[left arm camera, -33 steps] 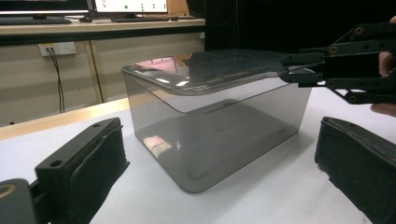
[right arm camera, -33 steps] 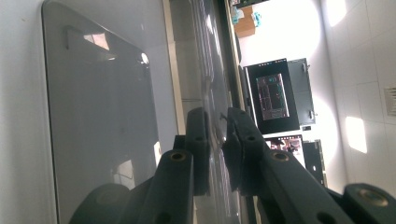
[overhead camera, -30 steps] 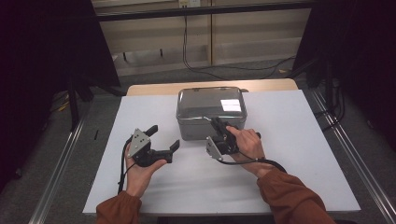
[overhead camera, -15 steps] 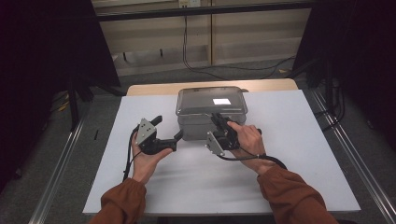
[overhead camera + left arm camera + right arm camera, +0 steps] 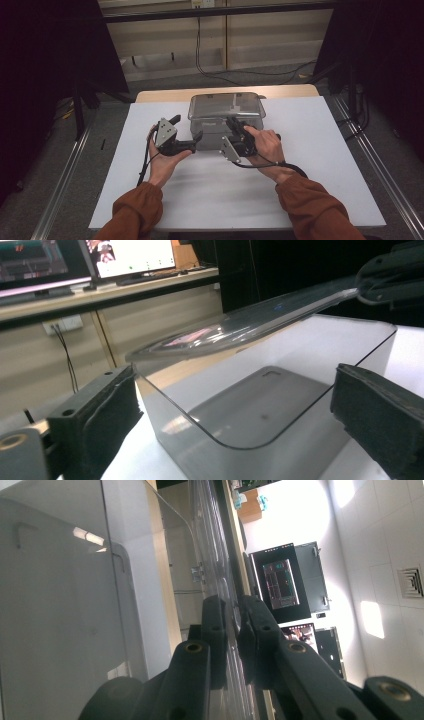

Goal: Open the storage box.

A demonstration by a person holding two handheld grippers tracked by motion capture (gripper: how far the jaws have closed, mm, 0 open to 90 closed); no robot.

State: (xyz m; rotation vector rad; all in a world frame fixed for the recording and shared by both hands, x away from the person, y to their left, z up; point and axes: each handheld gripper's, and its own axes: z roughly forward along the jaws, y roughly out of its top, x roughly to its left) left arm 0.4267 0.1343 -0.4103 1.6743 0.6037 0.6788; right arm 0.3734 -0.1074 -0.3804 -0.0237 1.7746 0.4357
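**At the lidded box**

On the white table (image 5: 310, 165) sits a clear plastic box (image 5: 215, 134) near the far edge. The right gripper (image 5: 233, 124) pinches its lid (image 5: 225, 104) rim; the left gripper (image 5: 186, 131), jaws wide, straddles the box's near left corner.

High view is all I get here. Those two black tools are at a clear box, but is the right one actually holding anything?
Observer: Yes. In the right gripper view the right gripper has its jaws shut on the edge of the lid.
Operator: And the left one?
Observer: The left gripper is open, its pads standing either side of a corner of the clear box without touching it.
Operator: Is the lid still flat on the box?
Observer: No. The left gripper view shows it tilted, raised on the side where the right gripper holds it.
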